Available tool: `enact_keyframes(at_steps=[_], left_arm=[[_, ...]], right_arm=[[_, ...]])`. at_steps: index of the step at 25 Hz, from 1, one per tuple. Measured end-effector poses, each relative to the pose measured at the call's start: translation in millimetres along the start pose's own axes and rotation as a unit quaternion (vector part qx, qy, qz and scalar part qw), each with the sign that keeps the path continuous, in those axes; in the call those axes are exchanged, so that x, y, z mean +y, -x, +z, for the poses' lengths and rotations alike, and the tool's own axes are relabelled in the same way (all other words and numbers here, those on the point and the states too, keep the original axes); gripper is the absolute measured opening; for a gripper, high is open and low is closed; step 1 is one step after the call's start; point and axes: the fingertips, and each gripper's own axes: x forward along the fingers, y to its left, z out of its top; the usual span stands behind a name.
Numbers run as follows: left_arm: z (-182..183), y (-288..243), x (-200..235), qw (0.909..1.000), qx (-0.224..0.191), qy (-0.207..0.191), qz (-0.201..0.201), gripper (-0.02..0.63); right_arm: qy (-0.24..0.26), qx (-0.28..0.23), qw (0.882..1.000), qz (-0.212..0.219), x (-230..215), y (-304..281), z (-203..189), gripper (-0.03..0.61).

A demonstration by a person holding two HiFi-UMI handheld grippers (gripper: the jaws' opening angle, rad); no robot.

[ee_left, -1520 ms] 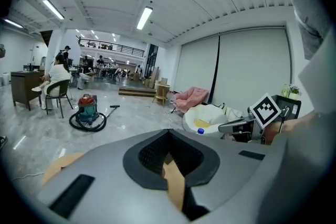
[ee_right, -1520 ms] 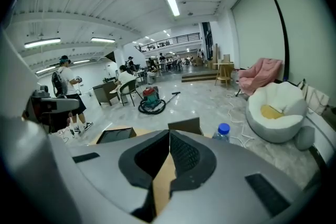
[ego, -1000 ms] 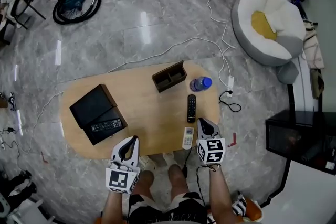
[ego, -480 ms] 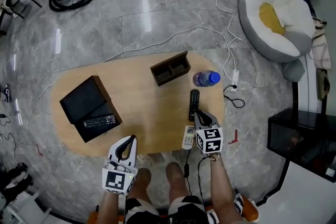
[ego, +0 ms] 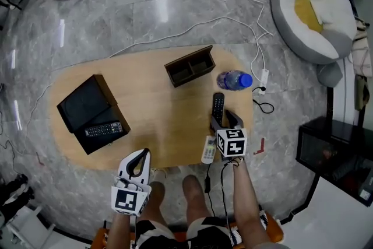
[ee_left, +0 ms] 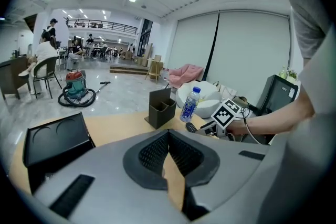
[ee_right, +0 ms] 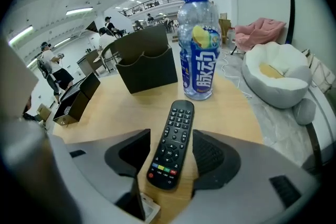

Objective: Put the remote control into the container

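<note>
The right tongs (ego: 224,119) have just been spreading and now stand wide on either side of the black remote (ego: 217,107). It lies flat on the worktop (ego: 157,119), just beside the water bottle (ego: 234,80), and the pads seem not to press it. The brown container (ego: 189,66) stands apart, farther back. The left tongs (ego: 139,161) are pressed together on nothing, at the worktop's near edge.

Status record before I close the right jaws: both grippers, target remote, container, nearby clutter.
right gripper: open, jaws just been opening; astride the black remote, pads not pressing
left gripper: shut, empty, at the table near edge
black remote: flat on table, in front of the water bottle
container: brown, two compartments, upright, beyond the remote
clutter: white remote beside right gripper
</note>
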Motion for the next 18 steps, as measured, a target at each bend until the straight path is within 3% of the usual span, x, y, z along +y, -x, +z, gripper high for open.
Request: enact_keyframes(at_steps=[9,18], left_arm=[[-18,-9,4,0.9999,0.004,0.014,-0.003,0.008],[-28,-9,8,0.9995,0.009,0.028,0.005,0.008]], right_arm=[[-0.029,0.026,0.999,0.004,-6,-24,-13,0.236],[0.006,0.047,0.999,-0.022,-12,-28,-17,0.213]])
